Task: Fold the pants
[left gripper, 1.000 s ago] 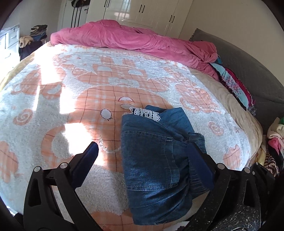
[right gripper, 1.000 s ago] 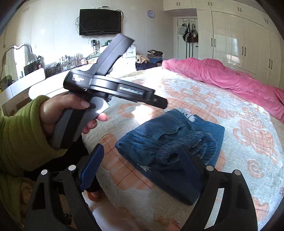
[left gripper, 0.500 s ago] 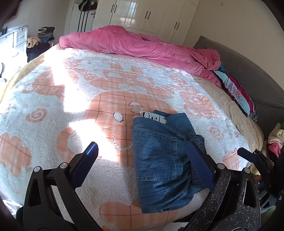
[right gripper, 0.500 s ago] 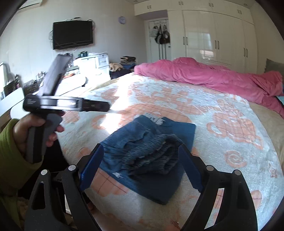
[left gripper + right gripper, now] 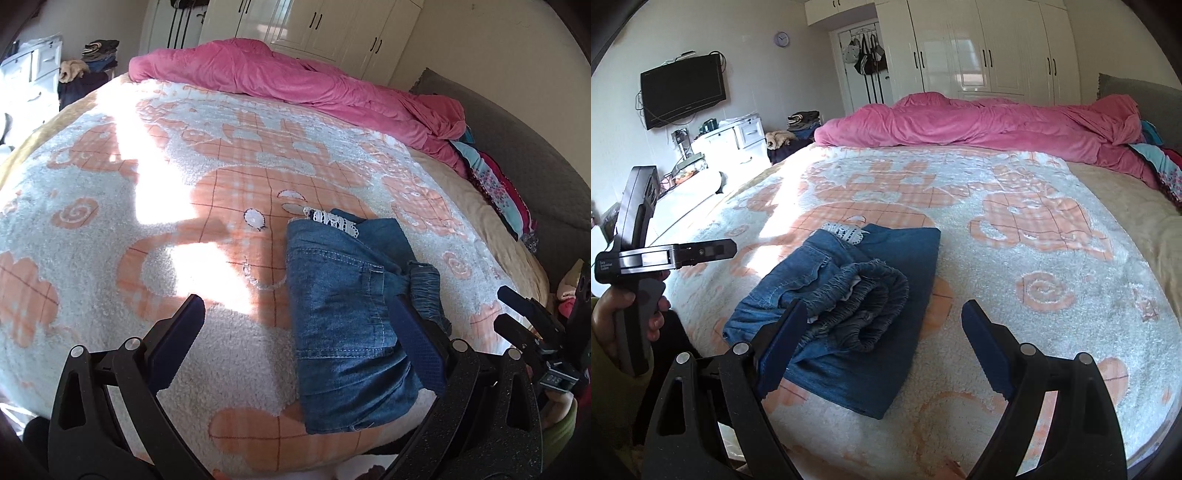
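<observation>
The blue denim pants lie folded into a compact bundle on the bed's peach-and-white blanket, near its front edge; the elastic waistband is bunched on top and a white lace trim shows at the far end. My left gripper is open and empty above the blanket, its right finger over the bundle's edge. My right gripper is open and empty, held above the bundle's near right side. The left gripper also shows in the right wrist view, held in a hand at the left.
A pink duvet is heaped along the bed's far side, with colourful clothes at the right by a grey headboard. White wardrobes stand behind. A white dresser and a wall TV are at the left.
Both grippers have pulled back and away from the folded pants, which stay still on the blanket. The left gripper has swung further left in the right wrist view.
</observation>
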Demonstrator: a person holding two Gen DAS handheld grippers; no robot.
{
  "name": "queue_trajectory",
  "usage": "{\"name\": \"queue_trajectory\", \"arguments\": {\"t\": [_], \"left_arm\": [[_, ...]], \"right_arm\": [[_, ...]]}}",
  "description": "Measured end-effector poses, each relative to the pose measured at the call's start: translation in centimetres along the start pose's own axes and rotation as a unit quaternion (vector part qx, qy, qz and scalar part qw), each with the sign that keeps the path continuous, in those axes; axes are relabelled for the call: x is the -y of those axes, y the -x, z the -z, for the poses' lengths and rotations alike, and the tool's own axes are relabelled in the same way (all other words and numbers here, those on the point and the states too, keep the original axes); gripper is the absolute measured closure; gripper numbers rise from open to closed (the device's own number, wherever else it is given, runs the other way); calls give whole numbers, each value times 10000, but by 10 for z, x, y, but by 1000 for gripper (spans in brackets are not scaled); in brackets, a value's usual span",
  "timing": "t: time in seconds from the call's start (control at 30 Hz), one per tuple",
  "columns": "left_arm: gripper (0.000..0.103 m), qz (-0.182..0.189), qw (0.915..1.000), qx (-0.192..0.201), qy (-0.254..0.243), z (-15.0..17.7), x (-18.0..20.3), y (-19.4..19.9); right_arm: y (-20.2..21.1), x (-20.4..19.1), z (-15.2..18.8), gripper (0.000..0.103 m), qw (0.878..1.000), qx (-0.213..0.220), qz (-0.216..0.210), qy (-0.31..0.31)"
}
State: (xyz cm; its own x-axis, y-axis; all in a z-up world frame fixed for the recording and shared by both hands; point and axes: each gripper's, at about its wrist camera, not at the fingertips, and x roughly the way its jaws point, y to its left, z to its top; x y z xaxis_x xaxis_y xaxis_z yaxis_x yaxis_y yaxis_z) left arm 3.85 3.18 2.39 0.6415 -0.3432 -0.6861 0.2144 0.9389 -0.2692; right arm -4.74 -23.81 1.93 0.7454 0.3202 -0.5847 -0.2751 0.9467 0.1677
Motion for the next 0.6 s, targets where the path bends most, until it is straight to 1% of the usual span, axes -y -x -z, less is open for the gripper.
{"name": "queue_trajectory", "arguments": {"t": [0.1,0.13,0.23,0.33,0.4,0.47,0.57,0.6], "left_arm": [[10,115,9998,-159,51,6,1,-13],[10,171,9996,-227,75,8,1,-18],[10,266,9987,-421,126,14,4,-34],[10,351,9976,-576,150,19,7,-48],[10,337,9975,-597,149,20,8,-55],[10,382,9970,-642,182,20,8,-61],[10,293,9974,-642,161,19,9,-68],[14,307,9972,-660,163,19,9,-71]], "right_arm": [[-17,9,2,18,9991,-340,83,-233],[-25,13,3,18,9981,-501,63,-341],[-41,21,7,19,9956,-756,-53,-553],[-54,27,7,29,9927,-904,-263,-754],[-62,29,6,33,9912,-964,-383,-828],[-72,31,6,40,9888,-1103,-445,-901],[-85,34,5,41,9852,-1238,-609,-1019],[-88,36,4,41,9840,-1264,-666,-1061]]}}
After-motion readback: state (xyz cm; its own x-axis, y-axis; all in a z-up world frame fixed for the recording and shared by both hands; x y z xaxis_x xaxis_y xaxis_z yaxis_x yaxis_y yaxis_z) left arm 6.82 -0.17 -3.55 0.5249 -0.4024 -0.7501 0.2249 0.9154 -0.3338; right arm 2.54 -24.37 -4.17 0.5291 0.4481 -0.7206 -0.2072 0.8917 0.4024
